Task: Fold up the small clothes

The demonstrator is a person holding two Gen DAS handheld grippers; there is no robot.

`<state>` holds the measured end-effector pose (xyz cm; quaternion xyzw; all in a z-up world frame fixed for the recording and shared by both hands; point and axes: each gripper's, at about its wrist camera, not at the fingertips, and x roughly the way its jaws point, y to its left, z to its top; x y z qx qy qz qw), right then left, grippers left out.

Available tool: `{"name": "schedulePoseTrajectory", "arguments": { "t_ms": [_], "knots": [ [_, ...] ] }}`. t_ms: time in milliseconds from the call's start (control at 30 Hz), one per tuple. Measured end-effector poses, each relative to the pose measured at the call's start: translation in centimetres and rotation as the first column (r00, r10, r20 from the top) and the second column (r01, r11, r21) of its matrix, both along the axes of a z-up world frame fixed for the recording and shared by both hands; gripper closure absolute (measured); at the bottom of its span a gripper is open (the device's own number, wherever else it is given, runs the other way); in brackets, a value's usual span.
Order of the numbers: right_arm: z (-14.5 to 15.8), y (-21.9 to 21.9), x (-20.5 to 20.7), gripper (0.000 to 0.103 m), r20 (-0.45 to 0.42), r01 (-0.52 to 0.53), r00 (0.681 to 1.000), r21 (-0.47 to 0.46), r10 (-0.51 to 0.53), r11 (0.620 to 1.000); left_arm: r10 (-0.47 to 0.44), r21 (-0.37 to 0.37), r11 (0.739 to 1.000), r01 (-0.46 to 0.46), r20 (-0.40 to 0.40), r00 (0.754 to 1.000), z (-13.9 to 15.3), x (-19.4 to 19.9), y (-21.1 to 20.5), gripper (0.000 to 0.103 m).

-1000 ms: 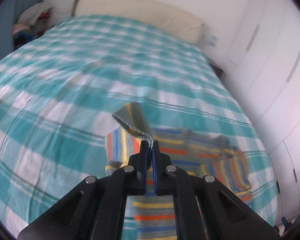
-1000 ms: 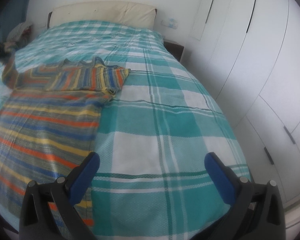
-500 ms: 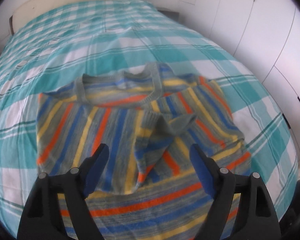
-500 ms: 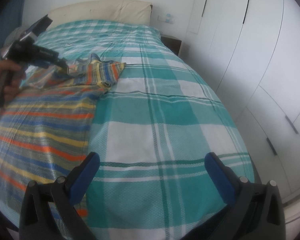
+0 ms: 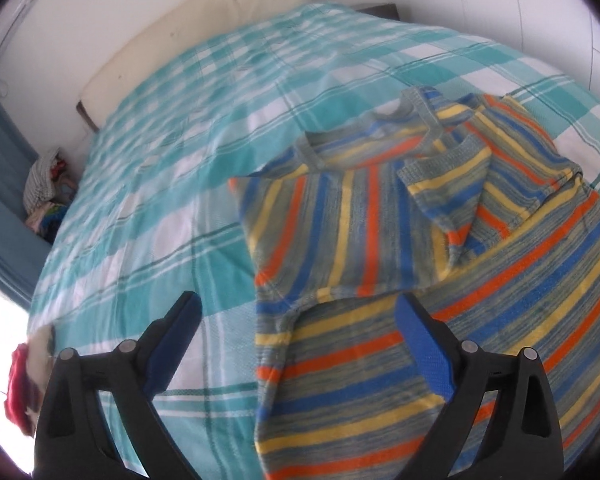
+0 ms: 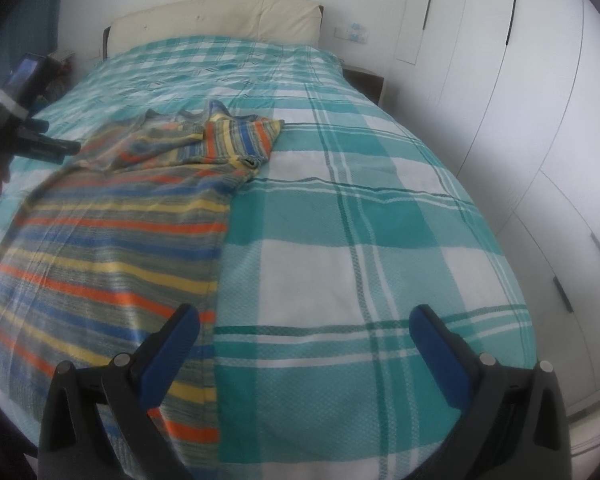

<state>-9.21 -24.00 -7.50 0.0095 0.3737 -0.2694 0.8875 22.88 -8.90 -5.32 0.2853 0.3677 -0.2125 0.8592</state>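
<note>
Checked bed (image 6: 380, 264) carries striped sweater (image 5: 380, 220) right of frame center, sleeves folded in; both tongs, left tongs (image 5: 296, 328) and right tongs (image 6: 304, 340), gape empty; pinch hem corners evenly next.

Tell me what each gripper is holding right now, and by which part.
Nothing is held. The left gripper and the right gripper are both open, above the striped sweater on the bed.

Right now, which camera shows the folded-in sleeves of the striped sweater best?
The left wrist view: both sleeves lie crossed over the striped sweater below the neckline, close and sharp. The right wrist view shows them small, distant and side-on.
</note>
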Motion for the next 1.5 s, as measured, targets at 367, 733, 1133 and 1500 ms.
{"name": "schedulePoseTrajectory", "arguments": {
  "t_ms": [367,733,1133,1500],
  "knots": [
    [-0.7,-0.5,-0.6,0.0,-0.04,0.034,0.999,-0.001,-0.034,0.999,0.052,-0.119,0.991,-0.067,-0.121,0.991,-5.4,6.0,3.2,0.097],
    [-0.8,-0.5,-0.2,0.0,-0.04,0.015,0.999,-0.001,-0.015,1.0,0.168,-0.24,0.948,-0.21,-0.183,0.969,-4.1,6.2,10.0,0.04],
    [-0.2,0.6,1.2,0.0,-0.026,-0.009,1.0,-0.02,0.008,1.0,0.084,-0.386,0.869,-0.308,-0.499,0.863,-6.0,15.6,4.2,0.096],
    [-1.1,-1.4,0.5,0.0,-0.065,0.026,0.998,-0.02,-0.027,0.999,0.267,-0.34,0.875,-0.345,-0.256,0.929,-1.6,12.2,6.8,0.053]
  ]
}}
